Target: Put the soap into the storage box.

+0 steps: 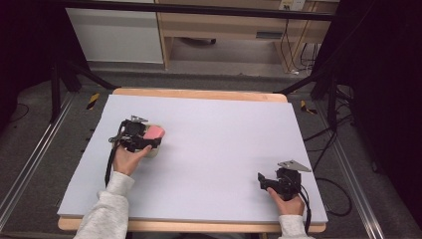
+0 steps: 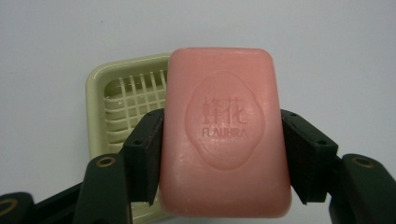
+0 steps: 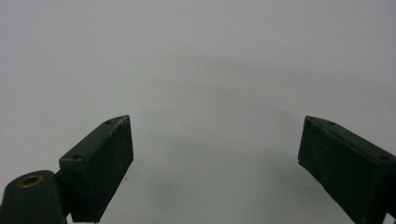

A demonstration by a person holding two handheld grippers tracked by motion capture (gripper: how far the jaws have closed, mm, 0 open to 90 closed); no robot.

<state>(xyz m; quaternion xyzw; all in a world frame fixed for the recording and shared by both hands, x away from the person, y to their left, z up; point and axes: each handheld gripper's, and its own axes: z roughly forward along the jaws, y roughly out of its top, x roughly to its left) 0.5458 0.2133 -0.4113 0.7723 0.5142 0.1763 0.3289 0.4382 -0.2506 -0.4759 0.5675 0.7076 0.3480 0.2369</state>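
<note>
We noted the left claw (image 2: 223,154) clamped on the pink soap bar (image 2: 224,130), held above the pale-green soap dish (image 2: 100,88); we judged the grasp done and placement still to do. The right claw (image 3: 215,163) stood open and empty. The high view placed both on the table (image 1: 219,134); the left gripper view alone showed the dish's slatted floor.

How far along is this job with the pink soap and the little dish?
Done: the left tool has clamped the pink rectangular soap bar. In hand: the bar is held just over the pale green plastic soap dish. Left: whichever way it is going, it is neither set down nor carried off. The right tool waits open.
</note>
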